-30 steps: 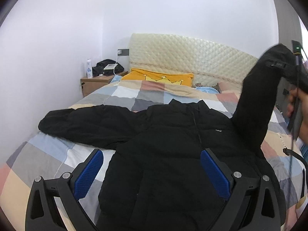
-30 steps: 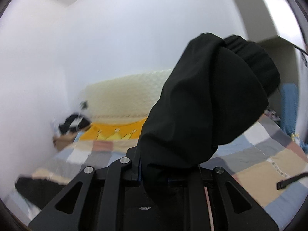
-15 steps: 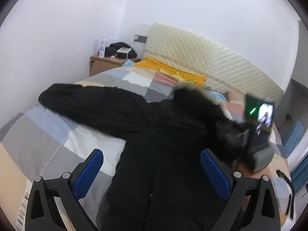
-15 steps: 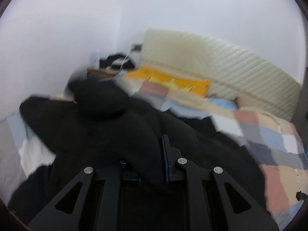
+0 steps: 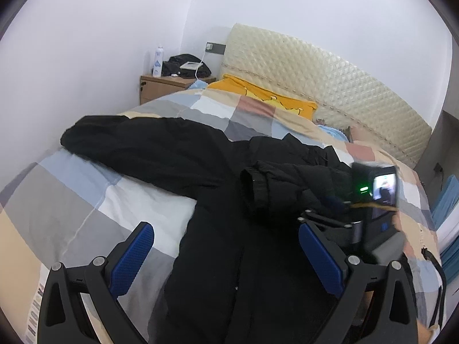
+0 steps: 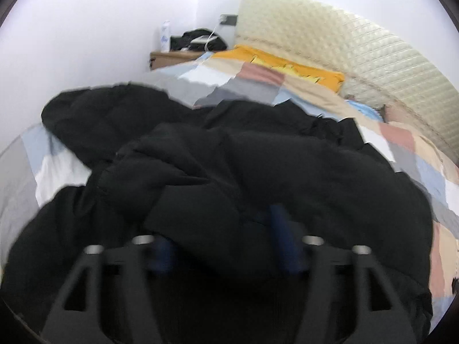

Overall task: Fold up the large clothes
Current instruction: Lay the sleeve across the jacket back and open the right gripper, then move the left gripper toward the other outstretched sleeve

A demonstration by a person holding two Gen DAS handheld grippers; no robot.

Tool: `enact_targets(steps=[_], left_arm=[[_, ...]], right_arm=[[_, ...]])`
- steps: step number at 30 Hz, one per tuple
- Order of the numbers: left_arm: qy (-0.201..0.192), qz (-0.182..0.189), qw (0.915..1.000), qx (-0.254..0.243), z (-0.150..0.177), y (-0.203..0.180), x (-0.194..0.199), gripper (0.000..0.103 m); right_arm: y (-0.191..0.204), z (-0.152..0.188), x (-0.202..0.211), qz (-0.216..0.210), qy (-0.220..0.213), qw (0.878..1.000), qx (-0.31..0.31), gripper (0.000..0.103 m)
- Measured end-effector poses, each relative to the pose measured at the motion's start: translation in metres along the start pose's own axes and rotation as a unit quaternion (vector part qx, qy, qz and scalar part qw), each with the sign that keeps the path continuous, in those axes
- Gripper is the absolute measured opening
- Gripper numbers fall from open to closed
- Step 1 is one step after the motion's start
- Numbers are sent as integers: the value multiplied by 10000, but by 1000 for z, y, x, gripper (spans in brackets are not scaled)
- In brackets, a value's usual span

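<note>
The black jacket (image 5: 229,229) takes up the middle of the bed (image 5: 86,200), with one sleeve (image 5: 137,140) stretched out toward the wall side and the other sleeve (image 5: 287,186) doubled over the chest. To the left of the jacket body the patchwork cover lies bare between the stretched sleeve and the near edge, open to a reach from this side. Beyond the collar, bare cover runs up to the yellow pillow (image 5: 272,97) and the headboard (image 5: 330,80). The right gripper (image 5: 338,209) sits low over the folded sleeve, blocking the jacket's right flank; blur makes it hard to say whether its fingers clear the cloth. The nightstand (image 5: 169,84) in the far corner is crowded with a bottle (image 5: 158,61) and dark clutter.
</note>
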State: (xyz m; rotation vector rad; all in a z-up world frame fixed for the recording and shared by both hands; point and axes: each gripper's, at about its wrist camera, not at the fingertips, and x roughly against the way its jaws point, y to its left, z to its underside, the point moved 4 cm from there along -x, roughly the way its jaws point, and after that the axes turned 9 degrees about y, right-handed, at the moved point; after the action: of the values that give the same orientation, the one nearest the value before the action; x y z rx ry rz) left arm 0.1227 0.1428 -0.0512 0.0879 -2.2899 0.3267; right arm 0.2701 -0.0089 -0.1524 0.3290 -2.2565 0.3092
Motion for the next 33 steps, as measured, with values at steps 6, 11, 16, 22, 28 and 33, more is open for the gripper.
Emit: enact_targets(steps=[6,11,16,22,28,33], left_arm=[[-37,-156,9997,-159,2,-7,2,102],[-120,-258,9992,-278,0,-15,9,102],[-264,-389,9979,-454,1,-26,20,102],[-610,-405,9937,-849,7,-51,44,102],[-714,-368,9902,-1145,15,-73,54,102],[-774,-316,9877,-1320,22,-85,57,102]], right_arm=[[-18,2,50,-204,-366,9988,-255,74],[-49,12,97,-234,-680,9949,-711,76],[-76,26,143,-85,-973,9905,-967,76],[-106,52,190,23,-1214,9836,-1337,77],[-128,91,231,189,-1295,9780,-1626,77],[-140,128,261,218,-1446,9723,-1826,79]])
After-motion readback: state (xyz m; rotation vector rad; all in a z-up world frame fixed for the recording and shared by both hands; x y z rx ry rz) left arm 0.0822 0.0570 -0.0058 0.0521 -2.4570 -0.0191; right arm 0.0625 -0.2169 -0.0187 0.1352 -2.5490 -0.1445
